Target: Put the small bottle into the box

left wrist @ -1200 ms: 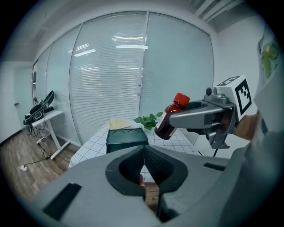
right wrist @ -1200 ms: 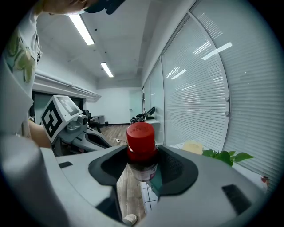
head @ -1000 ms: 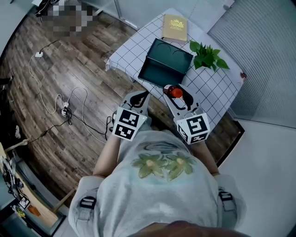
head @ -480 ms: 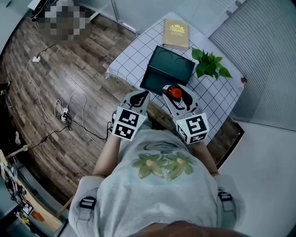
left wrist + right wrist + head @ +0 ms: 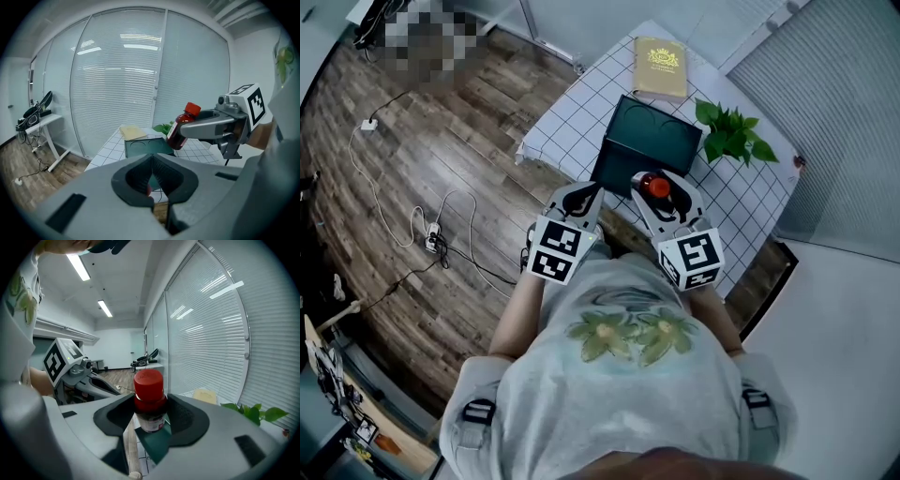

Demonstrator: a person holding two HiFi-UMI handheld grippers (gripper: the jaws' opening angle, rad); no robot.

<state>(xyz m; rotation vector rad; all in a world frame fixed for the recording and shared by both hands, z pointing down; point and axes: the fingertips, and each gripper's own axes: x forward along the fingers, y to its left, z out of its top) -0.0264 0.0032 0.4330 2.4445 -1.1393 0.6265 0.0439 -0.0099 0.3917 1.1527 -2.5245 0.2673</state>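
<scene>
Small bottle (image 5: 150, 401): dark glass, red cap, upright, held in the air at the box's 6 o'clock edge.
Right gripper (image 5: 660, 190): clamped on the bottle's body below the cap.
Box (image 5: 652, 142): dark green, shallow, rectangular, two round recesses inside.
Left gripper (image 5: 578, 199): jaws pressed together on nothing, at 9 o'clock of the bottle.
Table (image 5: 567, 122): white checked cloth; book (image 5: 660, 67) at 12 o'clock of the box, plant (image 5: 733, 139) at 3.
</scene>
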